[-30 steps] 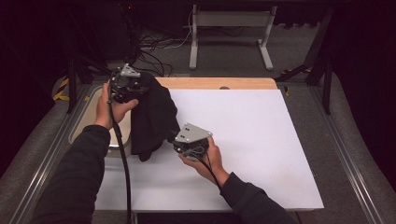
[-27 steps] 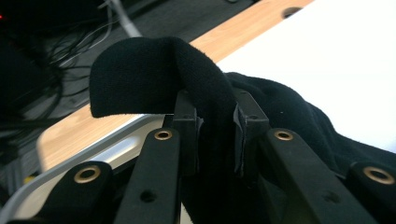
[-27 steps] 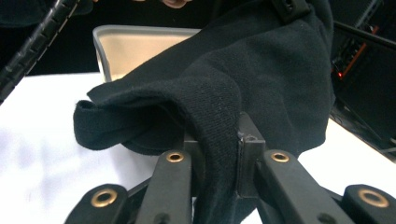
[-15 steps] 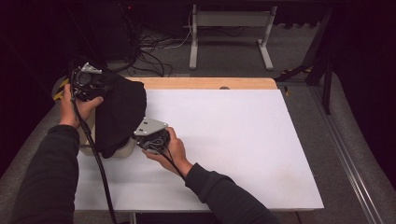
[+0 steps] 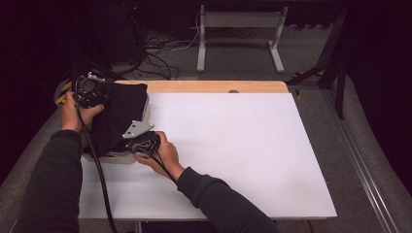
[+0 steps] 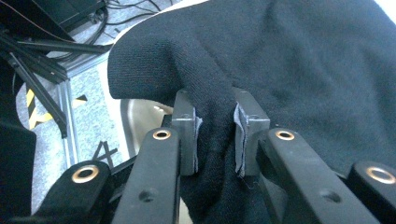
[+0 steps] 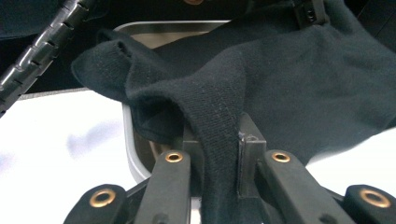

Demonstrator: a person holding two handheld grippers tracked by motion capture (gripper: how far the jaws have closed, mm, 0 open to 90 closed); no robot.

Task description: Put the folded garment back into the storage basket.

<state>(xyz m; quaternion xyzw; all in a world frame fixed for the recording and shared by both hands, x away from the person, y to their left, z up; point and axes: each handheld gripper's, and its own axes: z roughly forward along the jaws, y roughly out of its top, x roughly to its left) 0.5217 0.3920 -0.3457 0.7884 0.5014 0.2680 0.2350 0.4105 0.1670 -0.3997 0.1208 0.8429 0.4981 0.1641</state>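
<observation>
A black knitted cloth (image 5: 119, 116) hangs between both grippers over a metal tray (image 5: 116, 158) at the table's left edge. My left gripper (image 5: 99, 92) holds its far end, with the pads (image 6: 187, 135) pinching a fold of the cloth (image 6: 299, 70). My right gripper (image 5: 136, 141) holds the near end, and its pads (image 7: 250, 158) clamp a ridge of the cloth (image 7: 299, 84). The tray's rim (image 7: 128, 154) shows under the cloth in the right gripper view, and its steel floor (image 6: 140, 116) shows in the left gripper view.
A white sheet (image 5: 233, 145) covers the table, with a wooden strip (image 5: 214, 86) along the far edge. Beyond it lie cables (image 5: 160, 53) and a grey stand's legs (image 5: 238, 43). A metal rail (image 5: 364, 165) runs along the right side.
Both grippers have carried the cloth leftward across the table, from near the sheet's middle to over the tray at the left edge, and it now hangs lower.
</observation>
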